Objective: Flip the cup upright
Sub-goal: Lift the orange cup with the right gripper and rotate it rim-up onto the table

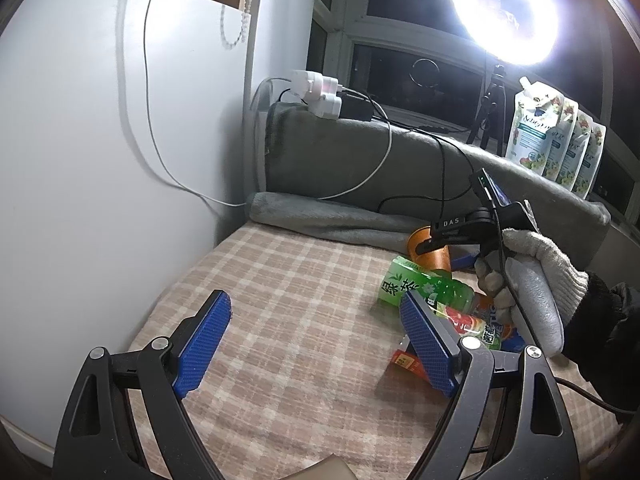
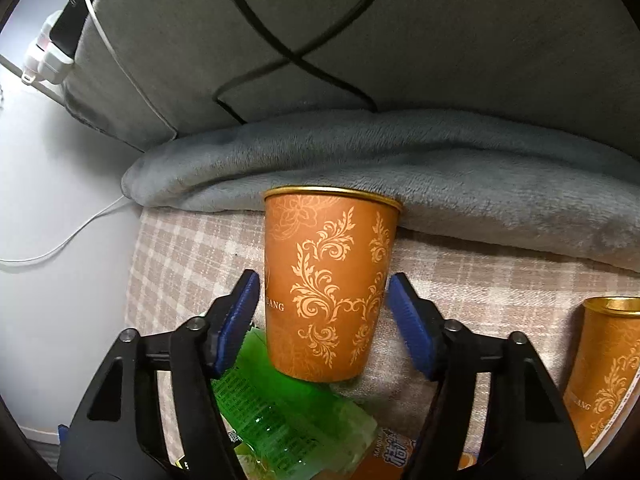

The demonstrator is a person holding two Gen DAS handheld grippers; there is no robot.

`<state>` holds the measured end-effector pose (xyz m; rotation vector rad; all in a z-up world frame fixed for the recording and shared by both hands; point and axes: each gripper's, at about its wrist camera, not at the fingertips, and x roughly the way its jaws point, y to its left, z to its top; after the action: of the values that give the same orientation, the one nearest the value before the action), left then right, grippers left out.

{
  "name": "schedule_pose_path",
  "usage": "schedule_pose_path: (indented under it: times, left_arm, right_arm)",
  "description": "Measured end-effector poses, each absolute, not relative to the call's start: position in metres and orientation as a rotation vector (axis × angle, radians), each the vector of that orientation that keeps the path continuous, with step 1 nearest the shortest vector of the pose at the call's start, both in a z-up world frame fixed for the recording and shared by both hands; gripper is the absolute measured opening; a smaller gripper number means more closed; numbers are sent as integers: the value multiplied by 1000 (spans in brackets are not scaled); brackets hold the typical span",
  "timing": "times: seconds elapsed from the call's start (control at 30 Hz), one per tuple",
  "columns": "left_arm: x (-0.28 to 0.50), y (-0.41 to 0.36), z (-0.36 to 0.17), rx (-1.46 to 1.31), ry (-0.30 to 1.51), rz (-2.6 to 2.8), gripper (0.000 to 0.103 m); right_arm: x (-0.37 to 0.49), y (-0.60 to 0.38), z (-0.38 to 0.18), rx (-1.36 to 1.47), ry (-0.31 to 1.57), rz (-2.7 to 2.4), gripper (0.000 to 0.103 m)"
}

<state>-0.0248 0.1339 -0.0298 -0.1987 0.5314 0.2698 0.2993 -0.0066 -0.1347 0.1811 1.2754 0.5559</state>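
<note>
An orange paper cup [image 2: 328,280] with a gold floral print and gold rim fills the centre of the right wrist view, rim toward the grey blanket, its base resting against a green bottle [image 2: 280,412]. My right gripper [image 2: 320,300] is open, its blue pads on either side of the cup, the left pad close to the wall, the right pad a small gap away. In the left wrist view the cup [image 1: 430,254] sits behind the right gripper [image 1: 434,242], held by a gloved hand. My left gripper [image 1: 316,344] is open and empty over the checked cloth.
A second orange cup [image 2: 604,364] stands at the right edge. A green tea bottle [image 1: 424,288] and an orange drink bottle [image 1: 476,320] lie on the checked cloth [image 1: 280,300]. A folded grey blanket [image 2: 400,168], cables, a power strip [image 1: 320,92], refill pouches [image 1: 556,136] and a ring light [image 1: 504,8] stand behind.
</note>
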Motion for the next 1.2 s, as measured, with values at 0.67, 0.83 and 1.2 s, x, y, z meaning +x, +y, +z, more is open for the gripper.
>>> schedule_pose_path:
  times: [0.67, 0.83, 1.2]
  left_arm:
    - [-31, 120, -20, -174, 502, 252, 86]
    - [-31, 111, -15, -177, 497, 217, 86]
    - [-16, 69, -20, -223, 566, 15, 86]
  right_arm:
    - [273, -48, -86, 202, 1127, 612, 63]
    - [245, -86, -52, 223, 1049, 635, 63]
    - [134, -177, -39, 257, 1024, 628, 63]
